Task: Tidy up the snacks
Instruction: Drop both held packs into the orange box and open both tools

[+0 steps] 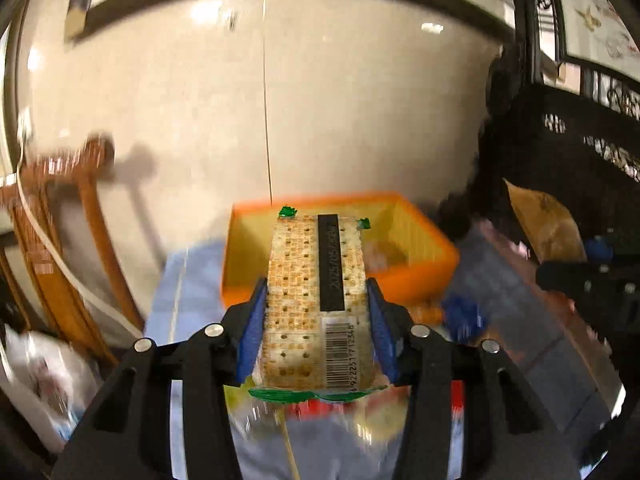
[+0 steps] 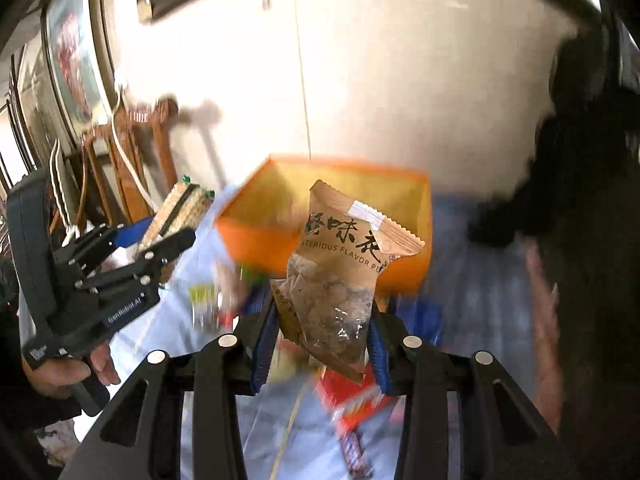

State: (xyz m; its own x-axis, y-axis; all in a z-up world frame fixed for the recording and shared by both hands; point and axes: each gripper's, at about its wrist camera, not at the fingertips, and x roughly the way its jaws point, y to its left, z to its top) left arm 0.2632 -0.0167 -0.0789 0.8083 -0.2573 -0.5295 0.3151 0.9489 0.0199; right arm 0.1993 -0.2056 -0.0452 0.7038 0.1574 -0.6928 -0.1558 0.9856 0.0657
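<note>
My left gripper (image 1: 316,300) is clamped on a clear-wrapped cracker pack (image 1: 316,296), its blue pads pressing both long sides, barcode facing up. My right gripper (image 2: 322,336) pinches the lower end of a brown peanut bag (image 2: 340,276), which stands up between the pads. Both packs are lifted above the pale blue tablecloth (image 2: 224,432). Beyond them sits the orange basket (image 1: 424,276). More snacks lie blurred on the cloth below.
</note>
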